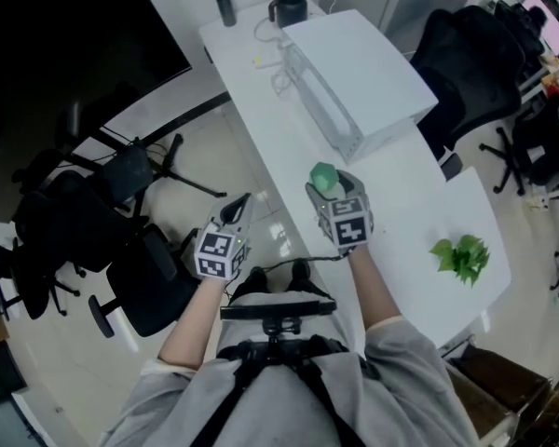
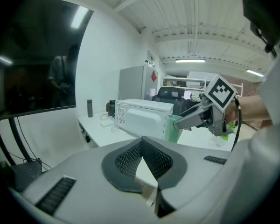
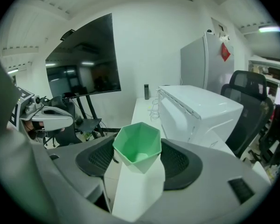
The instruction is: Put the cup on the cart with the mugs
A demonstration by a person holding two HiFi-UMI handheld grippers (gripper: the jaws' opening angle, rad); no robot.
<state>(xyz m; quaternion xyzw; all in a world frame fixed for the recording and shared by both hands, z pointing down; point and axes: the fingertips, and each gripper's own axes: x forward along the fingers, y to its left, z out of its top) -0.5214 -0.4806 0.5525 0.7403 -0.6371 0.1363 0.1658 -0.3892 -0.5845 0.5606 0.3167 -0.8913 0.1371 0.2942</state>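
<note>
One microwave (image 1: 354,68) just beyond cup (image 1: 323,174) in right gripper (image 1: 332,192)

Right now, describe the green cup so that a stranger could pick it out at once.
Find the long white table with the white microwave on it. Just off the microwave's near end, the right tongs grip the green cup. It alone is mint green with flat, angular sides; the other green thing, a leafy plant, sits on the table.
</note>
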